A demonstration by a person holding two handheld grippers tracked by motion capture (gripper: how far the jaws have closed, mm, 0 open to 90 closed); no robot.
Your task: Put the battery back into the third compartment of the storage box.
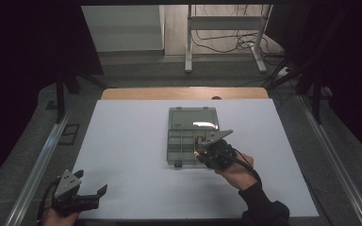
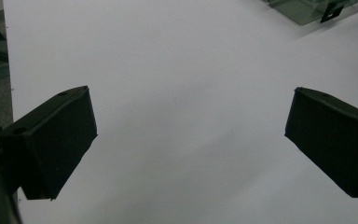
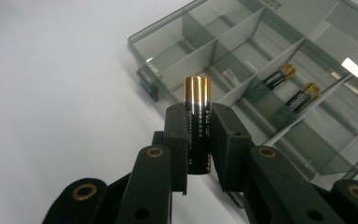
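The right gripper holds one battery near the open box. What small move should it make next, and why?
Probably carry the battery forward over the open box and lower it into a compartment. The right gripper has its jaws clamped on it, and two batteries already lie in one compartment. The left gripper waits open.

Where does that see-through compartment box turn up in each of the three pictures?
High view: the compartment box lies open at the middle of the white table, with the right tool at its near right corner.
Left gripper view: a corner of it sits at the top right edge.
Right gripper view: it takes up the upper right, behind the battery held in the tool.
Shared landmark: the white table.
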